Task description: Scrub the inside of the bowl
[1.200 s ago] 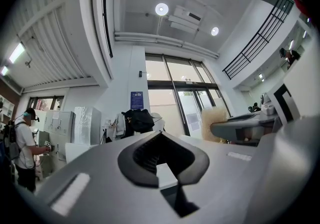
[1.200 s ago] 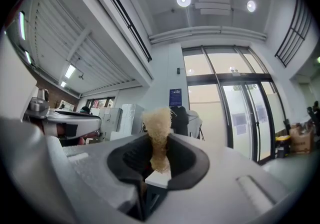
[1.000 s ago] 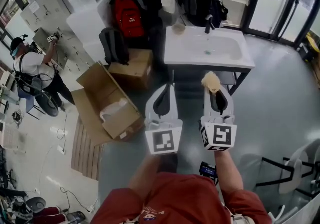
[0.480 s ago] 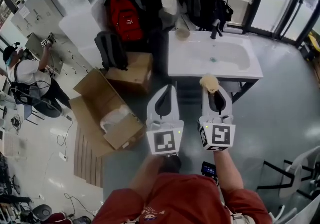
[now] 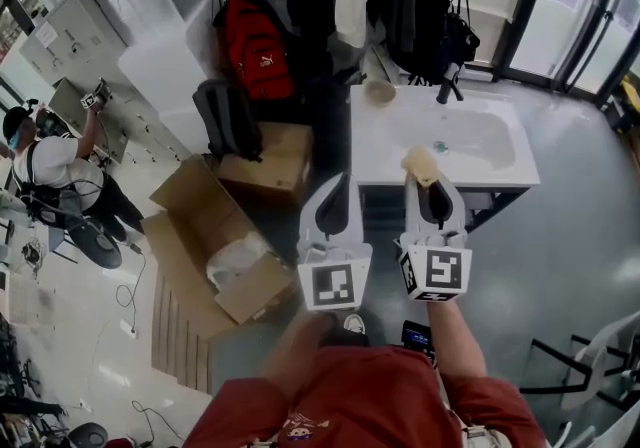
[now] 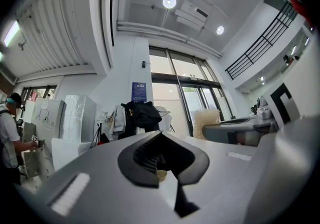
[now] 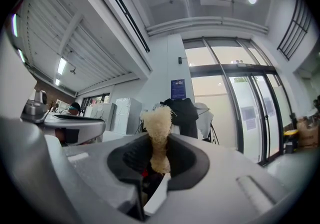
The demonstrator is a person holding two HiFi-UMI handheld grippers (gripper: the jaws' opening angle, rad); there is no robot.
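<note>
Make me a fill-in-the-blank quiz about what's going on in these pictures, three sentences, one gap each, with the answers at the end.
1. The beige scrubber is clamped in the claw on the person's ____ side.
2. The left claw is shut and holds ____.
3. In the head view the bowl stands on the white sink's rim, to the ____ of the black faucet.

Missing words: right; nothing; left
</note>
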